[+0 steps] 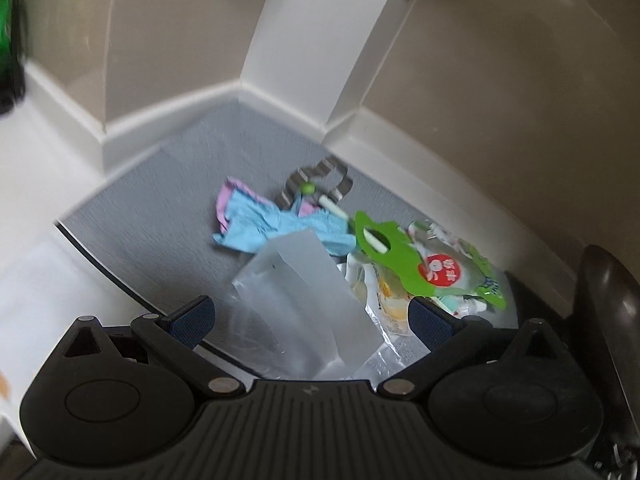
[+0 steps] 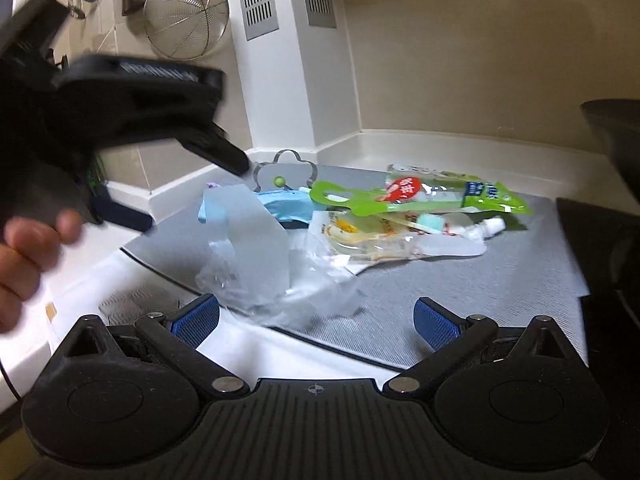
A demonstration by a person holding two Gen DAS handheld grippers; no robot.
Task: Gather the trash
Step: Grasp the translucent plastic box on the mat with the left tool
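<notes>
A heap of trash lies on a grey mat point(image 1: 160, 208) in a counter corner. In the left wrist view, a clear plastic bag point(image 1: 296, 292) lies closest, between the fingers of my open left gripper point(image 1: 312, 320), which hovers above it. Behind it lie a blue wrapper point(image 1: 280, 228) and a green package point(image 1: 404, 256). In the right wrist view my right gripper point(image 2: 316, 324) is open, its left finger close to the clear bag point(image 2: 256, 256). The left gripper point(image 2: 180, 188) hangs open at upper left, held by a hand point(image 2: 24, 248). The green package point(image 2: 420, 196) overlies a yellowish pouch point(image 2: 360, 236) and a small tube point(image 2: 480, 228).
A flower-shaped metal cutter point(image 2: 286, 164) stands behind the heap near a white pillar point(image 2: 304, 80). A wire strainer point(image 2: 186, 16) hangs on the wall. A dark pan point(image 2: 612, 128) and a black surface point(image 2: 600, 240) border the mat on the right. White counter point(image 2: 132, 264) lies left.
</notes>
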